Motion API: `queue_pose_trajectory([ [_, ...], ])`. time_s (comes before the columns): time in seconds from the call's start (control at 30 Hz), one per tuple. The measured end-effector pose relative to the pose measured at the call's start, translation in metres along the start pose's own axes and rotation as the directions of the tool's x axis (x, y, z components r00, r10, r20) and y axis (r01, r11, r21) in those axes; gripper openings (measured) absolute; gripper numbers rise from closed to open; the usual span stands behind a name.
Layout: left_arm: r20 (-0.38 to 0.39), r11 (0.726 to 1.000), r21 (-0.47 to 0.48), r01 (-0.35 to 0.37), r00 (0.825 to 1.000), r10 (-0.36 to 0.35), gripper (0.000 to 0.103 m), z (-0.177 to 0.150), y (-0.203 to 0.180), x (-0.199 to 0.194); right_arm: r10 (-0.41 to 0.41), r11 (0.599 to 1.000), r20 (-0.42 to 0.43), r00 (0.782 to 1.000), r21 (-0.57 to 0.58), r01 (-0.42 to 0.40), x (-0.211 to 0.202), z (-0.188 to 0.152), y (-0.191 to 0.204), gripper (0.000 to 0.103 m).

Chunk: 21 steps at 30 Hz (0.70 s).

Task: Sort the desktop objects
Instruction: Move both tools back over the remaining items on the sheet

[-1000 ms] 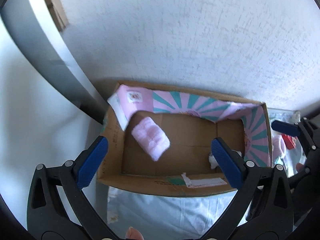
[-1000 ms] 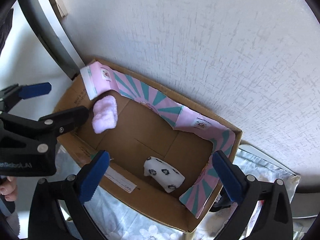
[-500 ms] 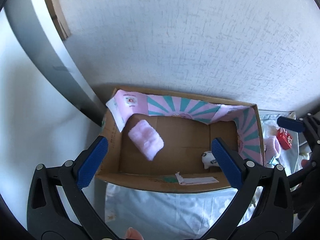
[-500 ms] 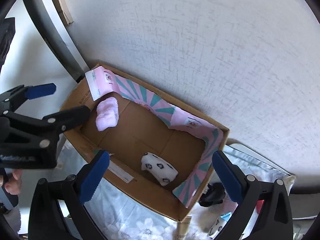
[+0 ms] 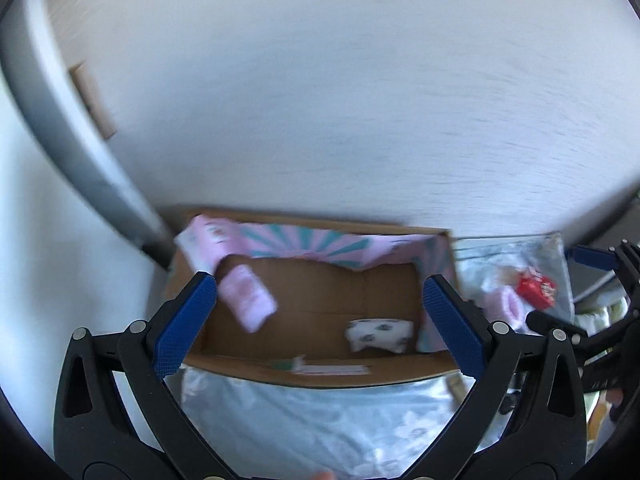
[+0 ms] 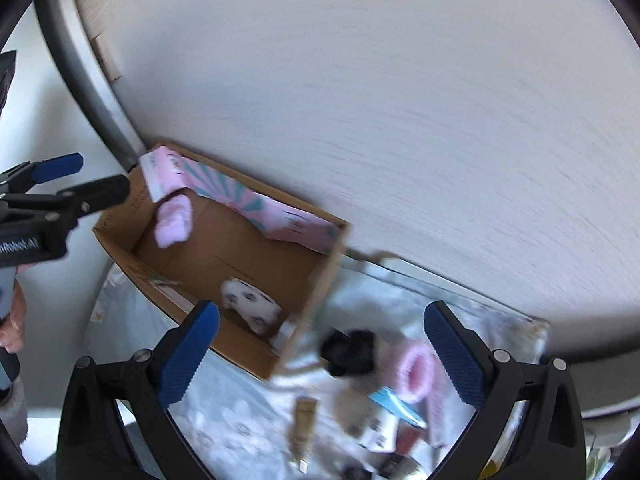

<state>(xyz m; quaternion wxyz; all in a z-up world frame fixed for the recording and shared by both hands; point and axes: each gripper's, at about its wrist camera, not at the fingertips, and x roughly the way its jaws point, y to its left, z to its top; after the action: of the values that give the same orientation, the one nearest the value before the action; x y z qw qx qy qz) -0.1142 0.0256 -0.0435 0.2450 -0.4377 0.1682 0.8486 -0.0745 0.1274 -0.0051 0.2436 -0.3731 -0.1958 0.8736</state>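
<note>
An open cardboard box (image 5: 320, 368) with pink and teal flaps stands against the wall; it also shows in the right wrist view (image 6: 120, 248). Inside lie a pink fluffy sock (image 5: 248, 300) (image 6: 174, 220) and a white patterned sock (image 5: 378, 334) (image 6: 250, 306). My left gripper (image 5: 316, 326) is open and empty, above the box's near side. My right gripper (image 6: 320, 350) is open and empty, over the box's right end. Right of the box lie a black item (image 6: 350, 352), another pink sock (image 6: 416, 376) (image 5: 504, 308) and a red packet (image 5: 536, 288).
A floral cloth (image 5: 320, 428) (image 6: 240, 428) covers the surface. Several small packets and a tube (image 6: 304, 428) lie at lower right. The textured wall (image 6: 400, 120) is just behind the box. A grey frame (image 5: 60, 120) stands at left.
Both grippers have drawn back from the box, and the right one has swung right, bringing the clutter beside the box into view. Both stay open. The socks have not moved.
</note>
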Motion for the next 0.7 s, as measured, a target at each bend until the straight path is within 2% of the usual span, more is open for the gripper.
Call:
queue_pose_trajectory([
  [0.2,0.011,0.990,0.129,0.052,0.998,-0.054,0.103,-0.003,-0.069,-0.008,-0.069,0.996,-0.020,0.997,0.049,0.070,-0.023,-0.033,-0.063,0.103],
  [0.43,-0.016,0.954,0.253,0.158,0.987,-0.159,0.103,-0.021,-0.163,-0.003,-0.115,0.989,-0.056,0.992,0.088,0.119,-0.033,-0.070,-0.121,0.102],
  [0.57,-0.071,0.941,0.287,0.180,0.983,-0.167,0.103,-0.030,-0.209,0.022,-0.110,0.990,-0.082,0.990,0.083,0.117,-0.025,-0.087,-0.146,0.102],
  [0.7,-0.146,0.935,0.306,0.180,0.979,-0.141,0.103,-0.044,-0.245,0.055,-0.089,0.994,-0.118,0.989,0.057,0.096,-0.006,-0.107,-0.165,0.102],
])
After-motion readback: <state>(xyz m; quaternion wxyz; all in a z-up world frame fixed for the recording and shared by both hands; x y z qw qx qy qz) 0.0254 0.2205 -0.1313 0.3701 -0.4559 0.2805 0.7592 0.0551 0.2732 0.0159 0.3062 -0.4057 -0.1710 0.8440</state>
